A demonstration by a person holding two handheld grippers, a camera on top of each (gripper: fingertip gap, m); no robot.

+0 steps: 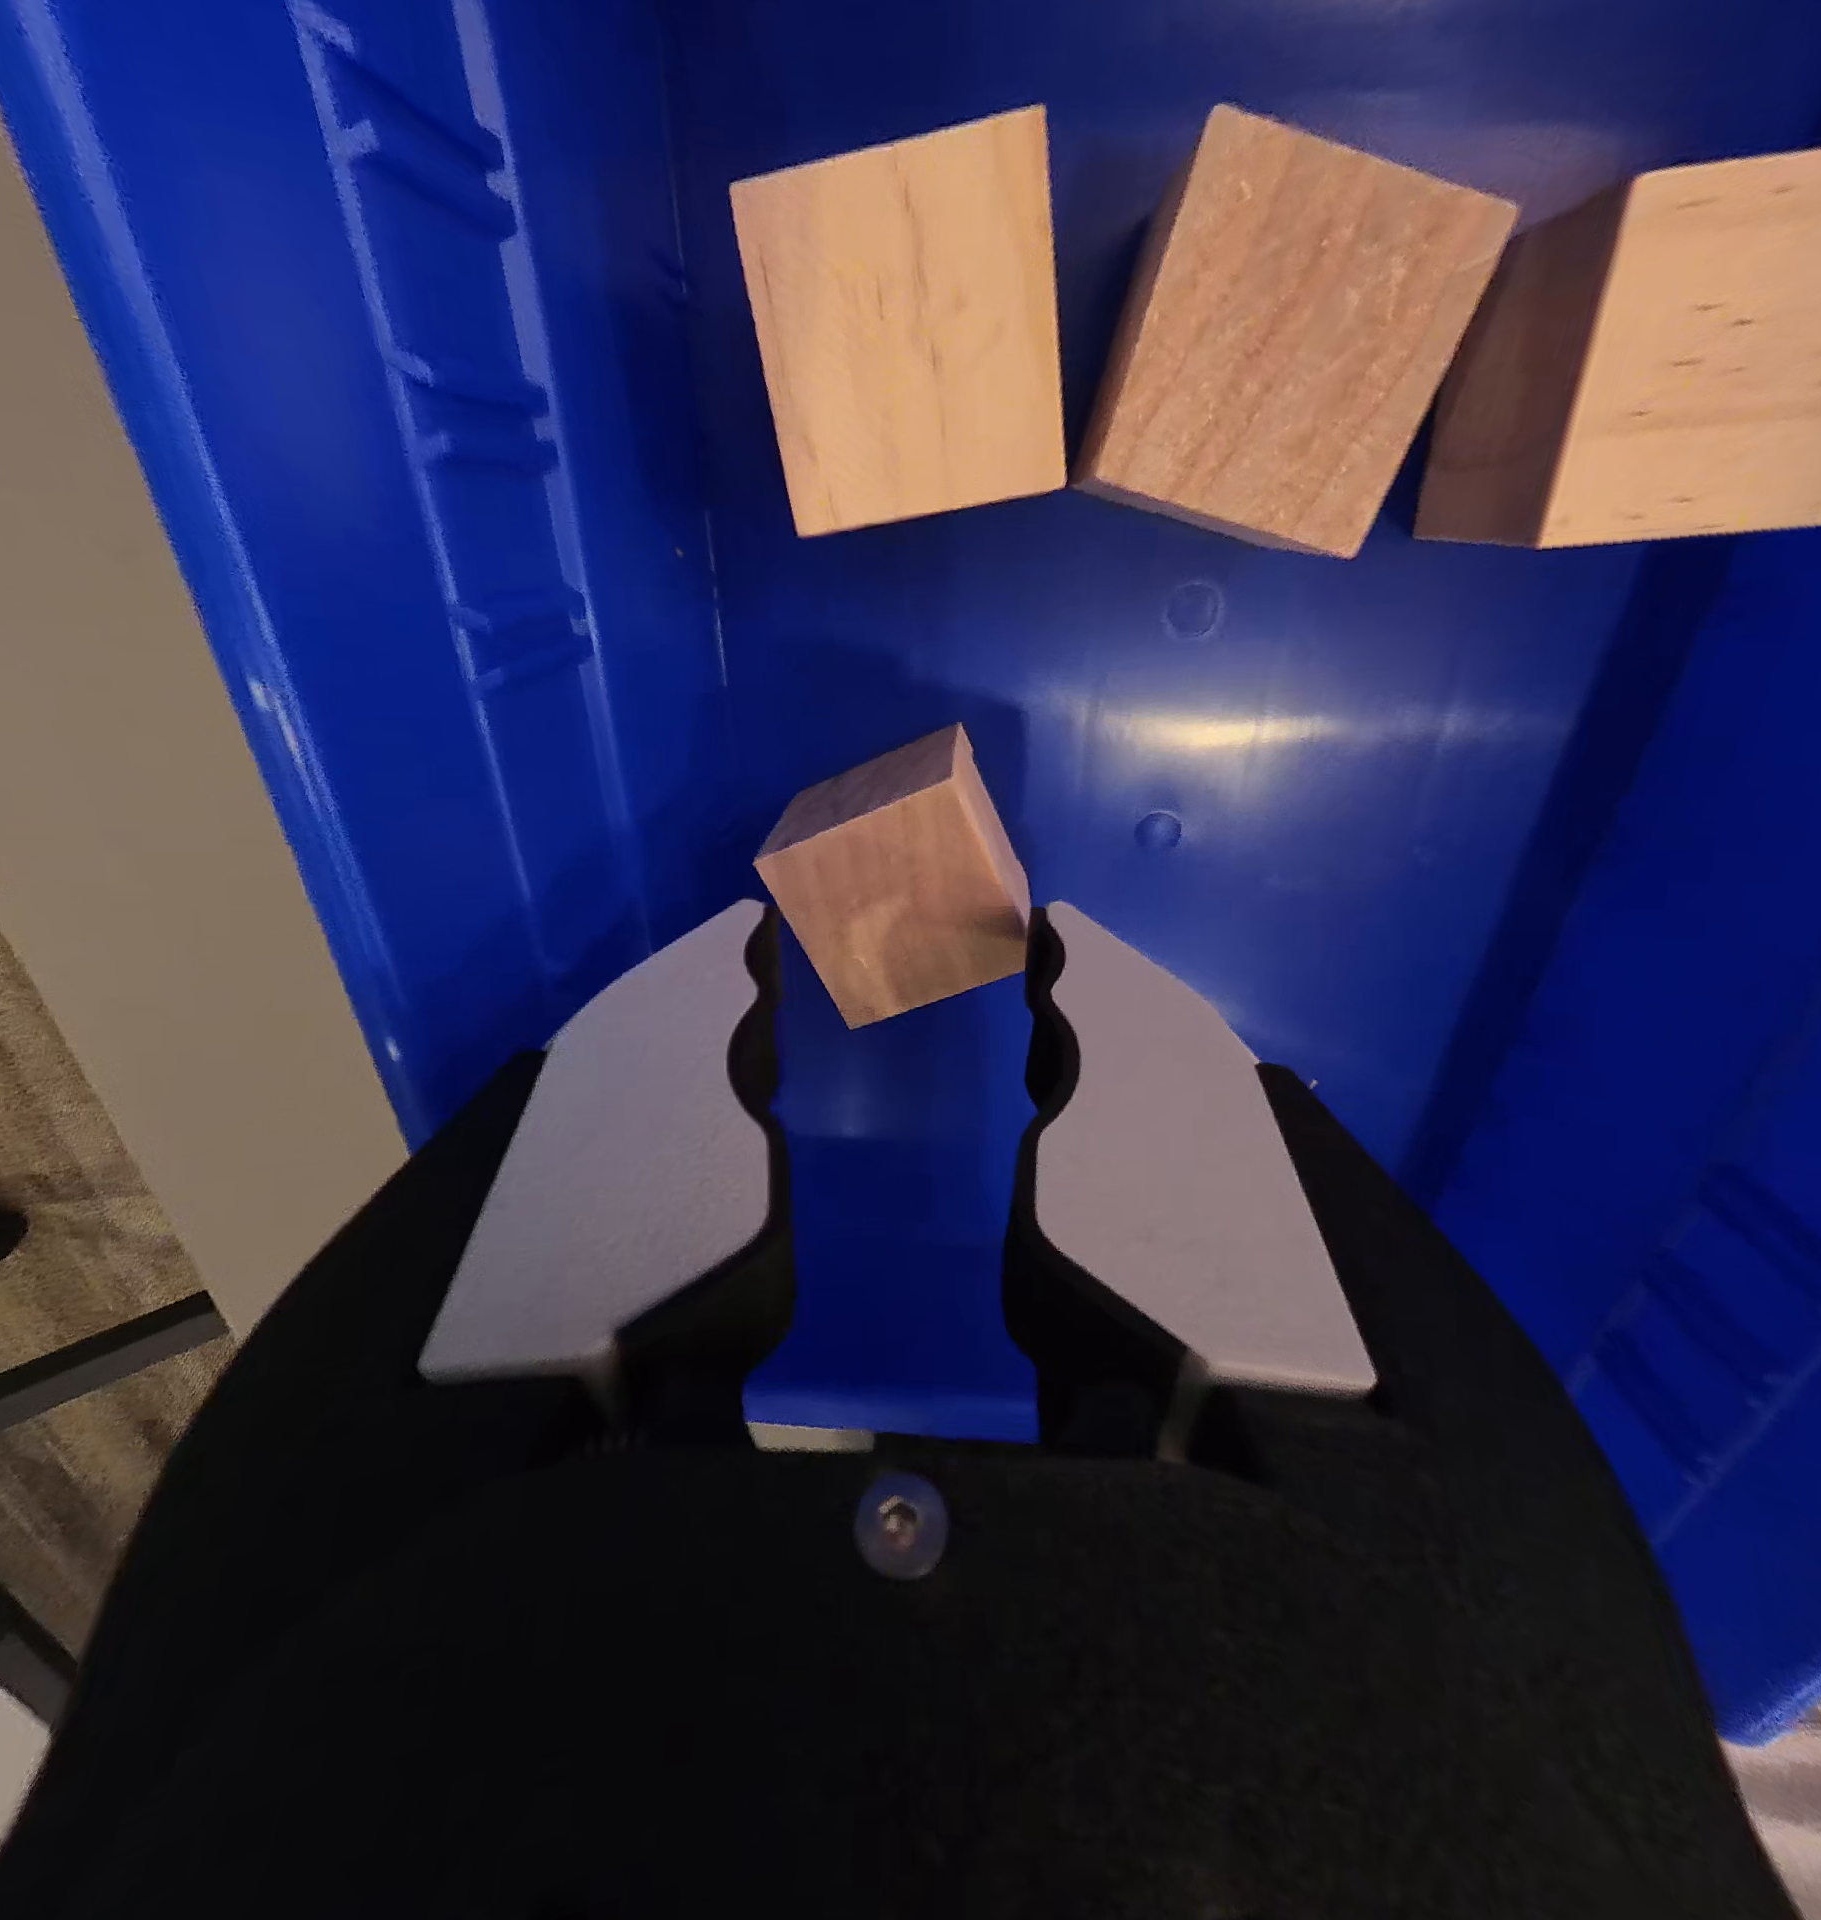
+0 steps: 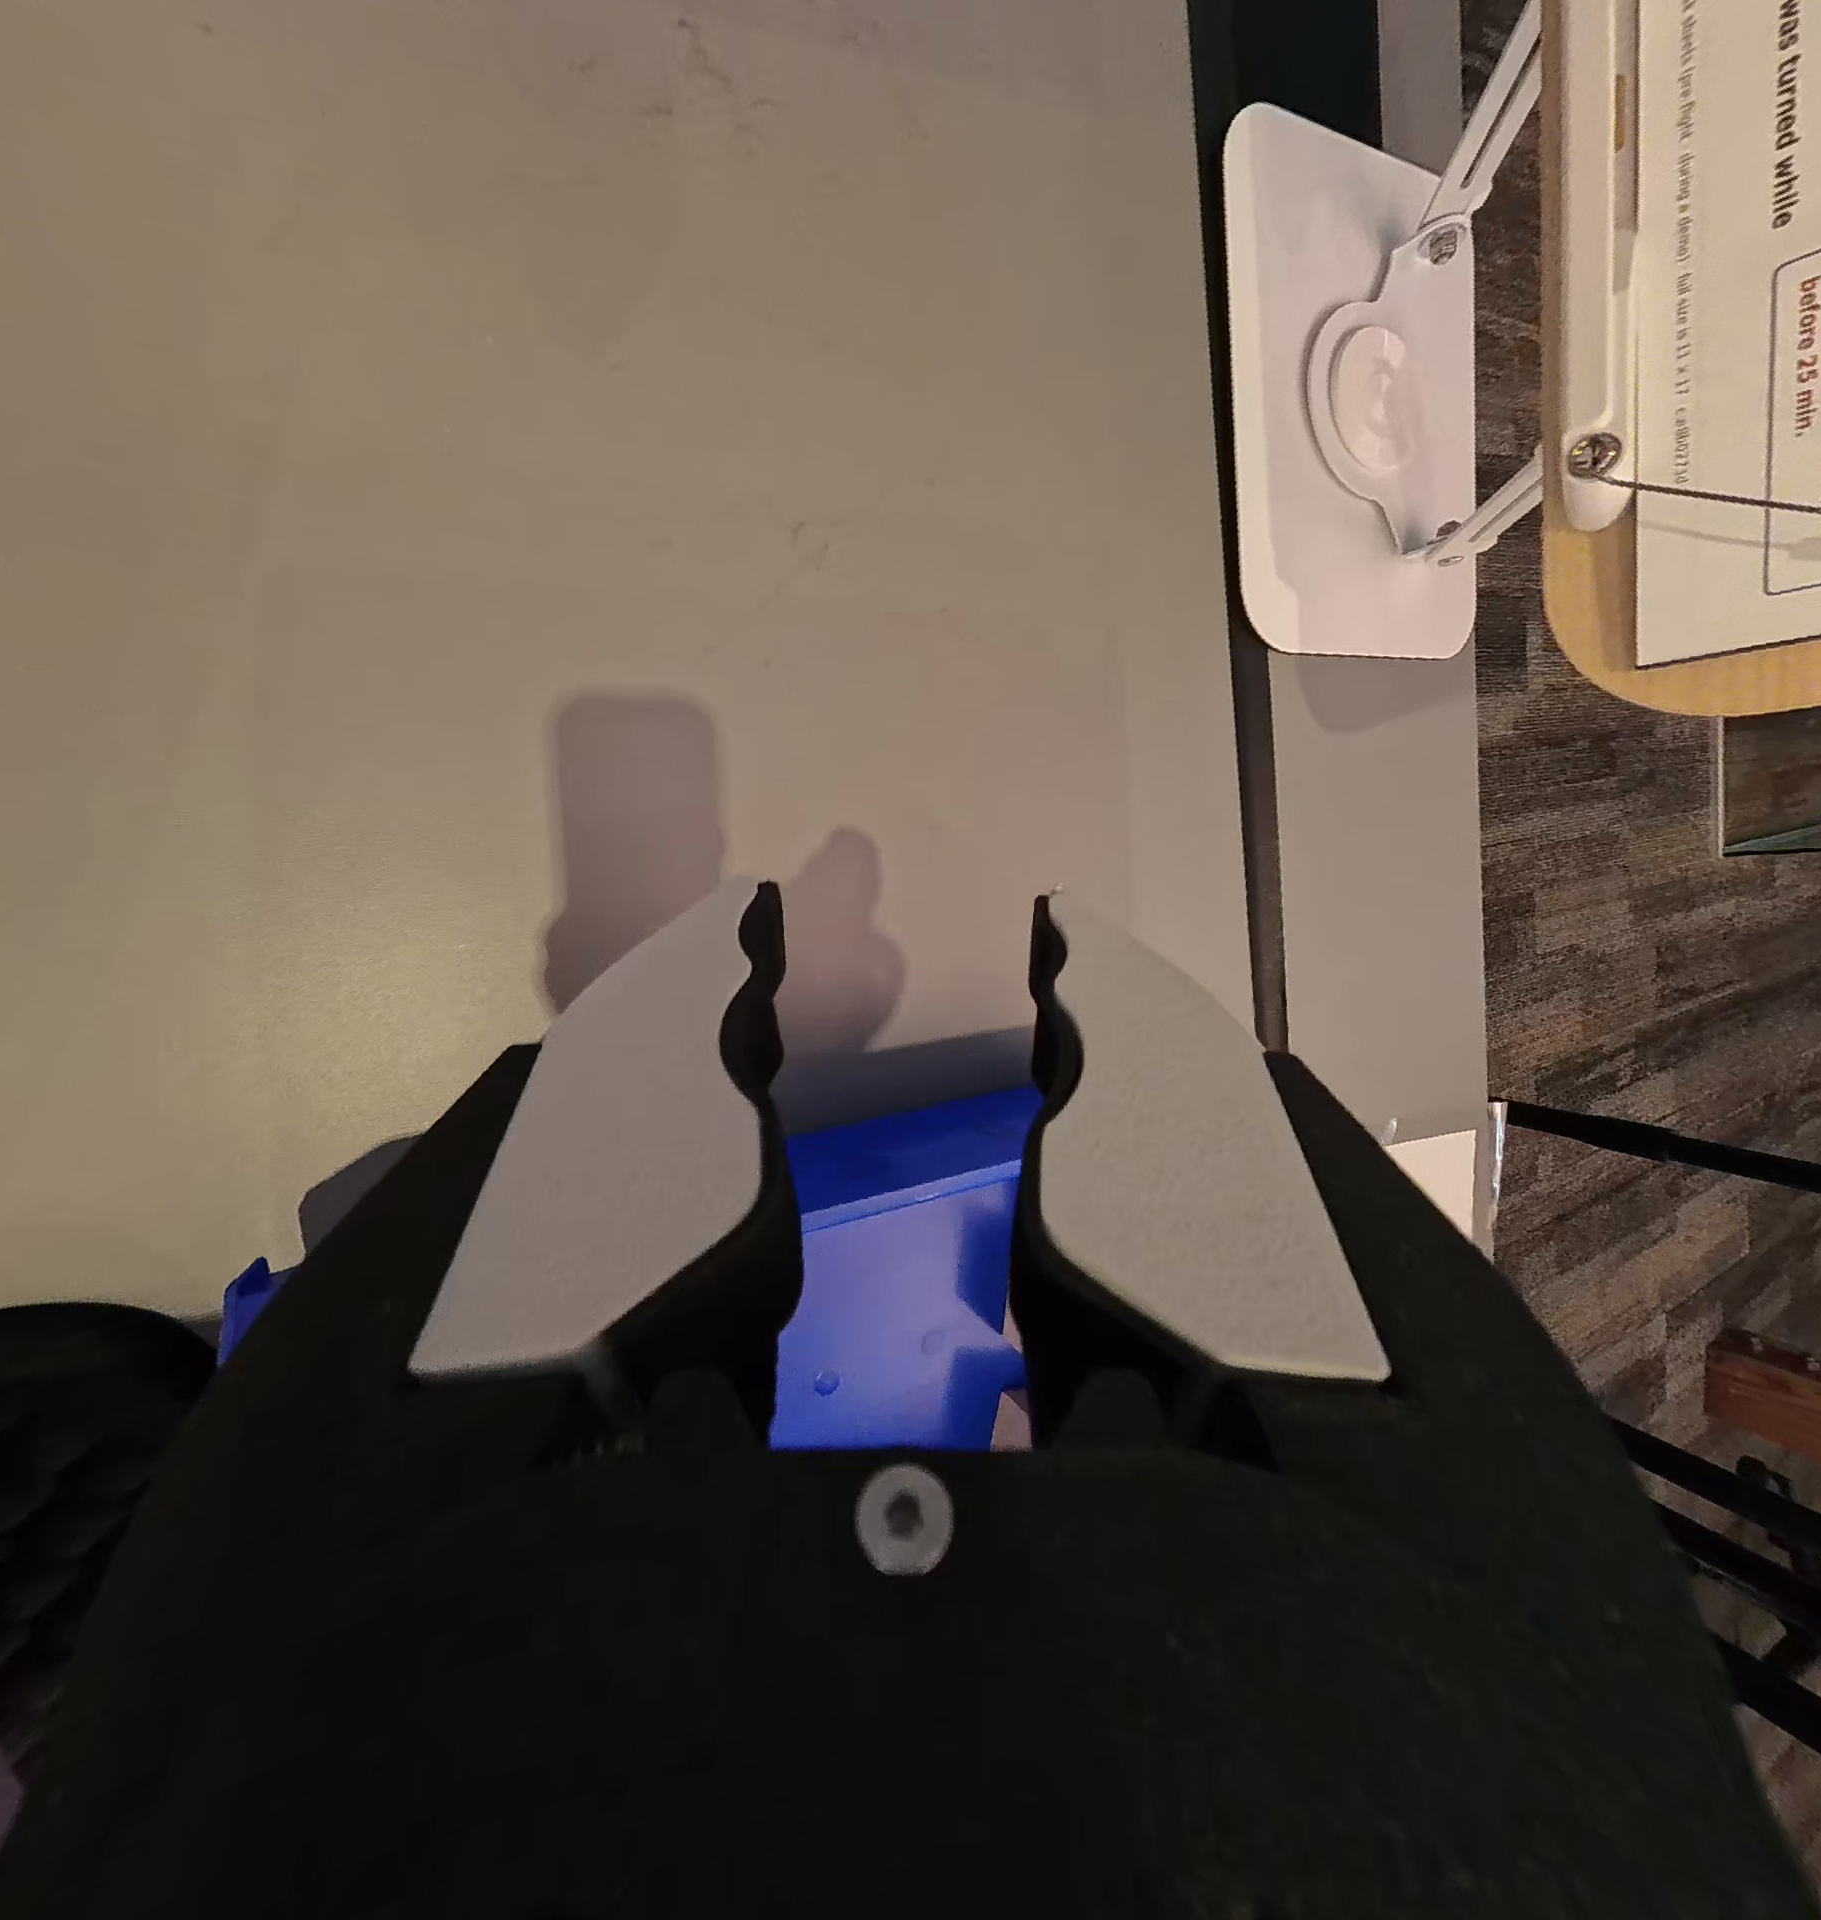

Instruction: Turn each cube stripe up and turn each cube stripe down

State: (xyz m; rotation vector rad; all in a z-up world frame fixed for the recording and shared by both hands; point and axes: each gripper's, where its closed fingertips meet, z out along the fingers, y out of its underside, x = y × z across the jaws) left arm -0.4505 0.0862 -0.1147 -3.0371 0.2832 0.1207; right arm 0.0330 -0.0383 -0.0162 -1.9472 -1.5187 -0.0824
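My left gripper [image 1: 901, 914] is inside a blue bin [image 1: 1301, 727]. A small dark wooden cube [image 1: 890, 883] sits tilted between its fingertips and touches both. Three larger wooden cubes lie in a row on the bin floor beyond it: a pale one [image 1: 901, 322], a browner one [image 1: 1290, 343] and a pale one at the right edge [image 1: 1664, 353]. No stripe shows on any visible face. My right gripper [image 2: 901, 904] is open and empty above a grey table [image 2: 470, 416], with a corner of the blue bin [image 2: 895, 1268] showing between its fingers.
The bin's ribbed left wall [image 1: 449, 468] stands close to my left gripper. In the right wrist view, a white stand base [image 2: 1342, 395] sits at the table's right edge, next to a wooden board with a printed sheet [image 2: 1716, 312]. Carpet lies beyond.
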